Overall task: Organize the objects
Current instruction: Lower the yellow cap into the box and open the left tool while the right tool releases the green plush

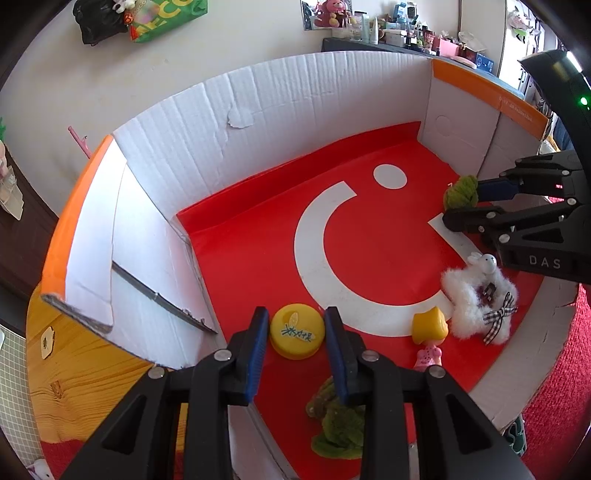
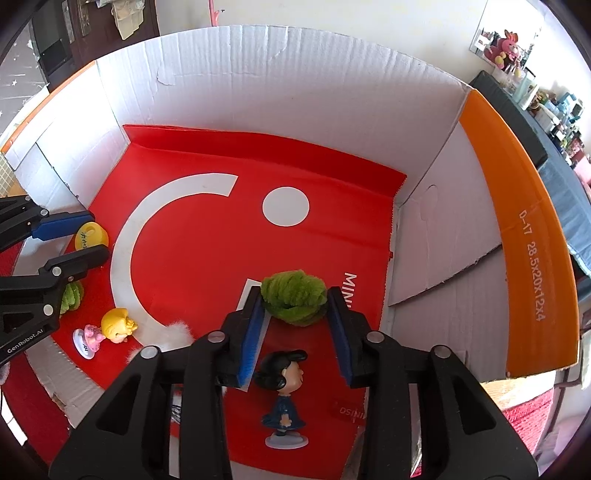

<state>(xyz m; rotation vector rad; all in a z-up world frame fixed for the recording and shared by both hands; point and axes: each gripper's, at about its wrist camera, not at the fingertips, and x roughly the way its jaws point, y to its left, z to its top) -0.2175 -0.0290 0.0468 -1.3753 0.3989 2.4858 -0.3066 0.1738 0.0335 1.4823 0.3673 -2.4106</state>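
Note:
My left gripper (image 1: 295, 314) is shut on a yellow cap (image 1: 297, 338) that lies on the red liner of a cardboard box (image 1: 295, 99); the right wrist view shows the same grip (image 2: 96, 236). The right gripper (image 2: 295, 295) stands open around a green yarn ball (image 2: 293, 302), which rests on the liner near the box's right wall; that gripper (image 1: 461, 203) also shows in the left wrist view. Loose in the box lie a blonde figurine in pink (image 2: 114, 326), a white fluffy plush (image 1: 476, 299), a second green yarn clump (image 1: 336, 417) and a dark-haired figurine in blue (image 2: 284, 387).
White box walls with orange flaps (image 2: 517, 240) ring the work area. A wooden surface (image 1: 85, 369) lies left of the box and red carpet (image 1: 561, 387) to its right. A cluttered shelf (image 1: 406, 33) stands against the far wall.

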